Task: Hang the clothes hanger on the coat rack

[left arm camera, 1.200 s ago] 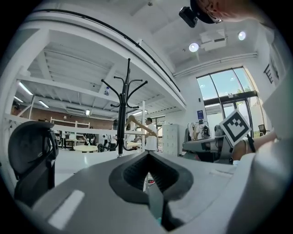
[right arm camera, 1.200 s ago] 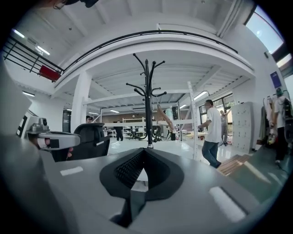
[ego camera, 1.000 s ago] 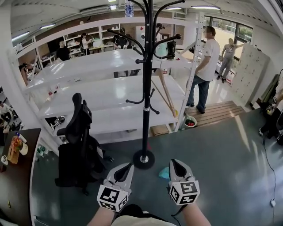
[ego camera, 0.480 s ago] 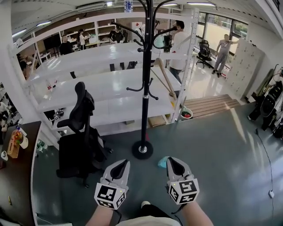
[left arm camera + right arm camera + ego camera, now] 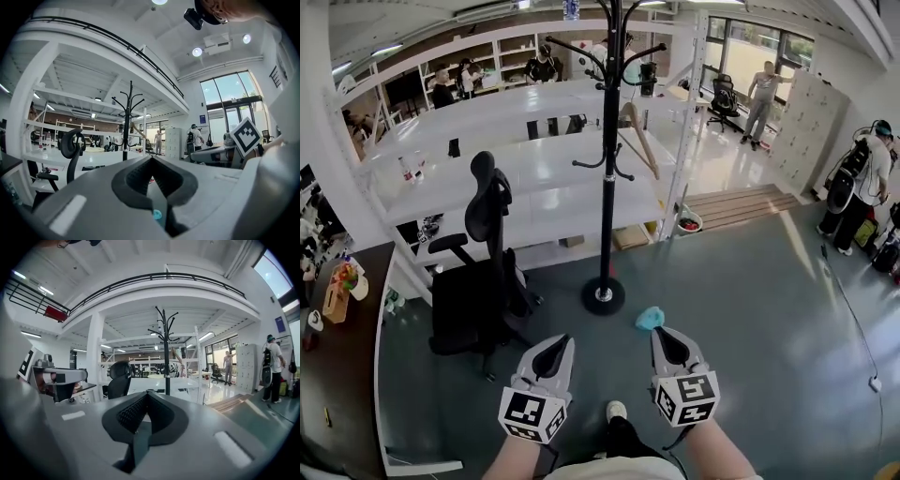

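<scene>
The head view's upper edge crops the coat rack (image 5: 609,187).

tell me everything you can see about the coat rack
The coat rack is a slim black pole, metal by its look, standing upright on a round black base with a pale ring at its centre. Long curved arms with ball tips branch out near the top, and shorter hooks sit around mid height. It stands alone on the grey floor, in front of white shelving.

Left gripper (image 5: 151,159) closed and empty, coat rack (image 5: 126,123) ahead, office chair (image 5: 70,146) left
</scene>
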Demonstrator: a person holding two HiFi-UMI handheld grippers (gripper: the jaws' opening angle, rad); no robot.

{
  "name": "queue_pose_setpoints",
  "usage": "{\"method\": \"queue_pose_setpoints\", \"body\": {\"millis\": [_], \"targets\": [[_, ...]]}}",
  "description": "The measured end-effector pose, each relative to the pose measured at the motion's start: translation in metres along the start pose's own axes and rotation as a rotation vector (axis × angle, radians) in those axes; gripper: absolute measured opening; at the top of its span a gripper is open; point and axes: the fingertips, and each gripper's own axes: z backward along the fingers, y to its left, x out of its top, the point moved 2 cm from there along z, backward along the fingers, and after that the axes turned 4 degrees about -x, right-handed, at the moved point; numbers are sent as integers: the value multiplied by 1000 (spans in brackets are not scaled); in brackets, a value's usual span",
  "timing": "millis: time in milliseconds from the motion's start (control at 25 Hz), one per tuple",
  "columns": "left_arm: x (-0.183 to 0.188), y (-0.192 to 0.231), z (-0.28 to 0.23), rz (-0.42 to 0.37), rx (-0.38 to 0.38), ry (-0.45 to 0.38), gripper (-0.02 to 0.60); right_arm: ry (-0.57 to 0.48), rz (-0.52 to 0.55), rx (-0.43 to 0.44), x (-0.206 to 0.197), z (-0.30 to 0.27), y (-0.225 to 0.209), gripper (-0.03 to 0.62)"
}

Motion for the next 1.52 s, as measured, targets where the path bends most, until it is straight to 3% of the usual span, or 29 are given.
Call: {"method": "queue_pose_setpoints", "body": {"millis": [320,560,760,1520], "targets": [[-5,-37,45,6,-37,16,0,22,-29,-17,-14,59,21,28],[5,-46,59,-19,-19,2,0,20,-27,-20,-15,79,22,28],[7,-68,64,-69,-12,11,0,37,-53,-11,-20,96,17,26],[10,-108,63,-45,4,7,0,29,-16,23,-17,127,6,26]]}}
